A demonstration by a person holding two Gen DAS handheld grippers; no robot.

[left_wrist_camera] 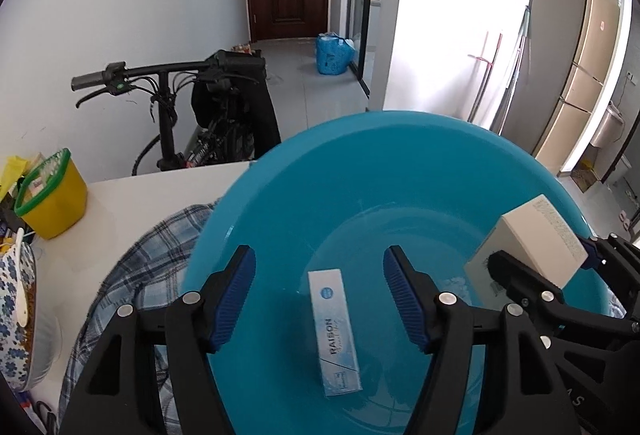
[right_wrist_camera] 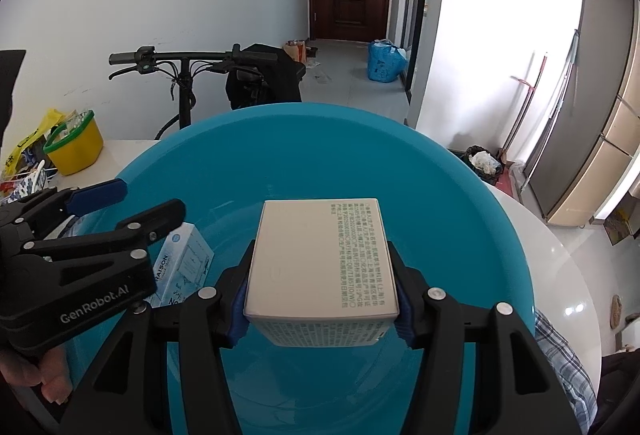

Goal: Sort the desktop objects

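A big blue plastic basin (left_wrist_camera: 400,163) (right_wrist_camera: 460,195) sits on a plaid cloth on the white table. A slim pale-blue RAISON box (left_wrist_camera: 334,331) (right_wrist_camera: 182,267) lies flat on its floor. My left gripper (left_wrist_camera: 318,299) (right_wrist_camera: 136,209) is open and empty, hanging over the RAISON box with its fingers on either side. My right gripper (right_wrist_camera: 322,295) (left_wrist_camera: 548,259) is shut on a white box with printed text (right_wrist_camera: 324,259) (left_wrist_camera: 528,239), held above the right side of the basin's inside.
A yellow tub with a green rim (left_wrist_camera: 52,195) (right_wrist_camera: 74,147) and a blue-flowered container (left_wrist_camera: 16,315) stand on the table at the left. The plaid cloth (left_wrist_camera: 132,275) lies under the basin. A bicycle (left_wrist_camera: 208,107) stands behind the table.
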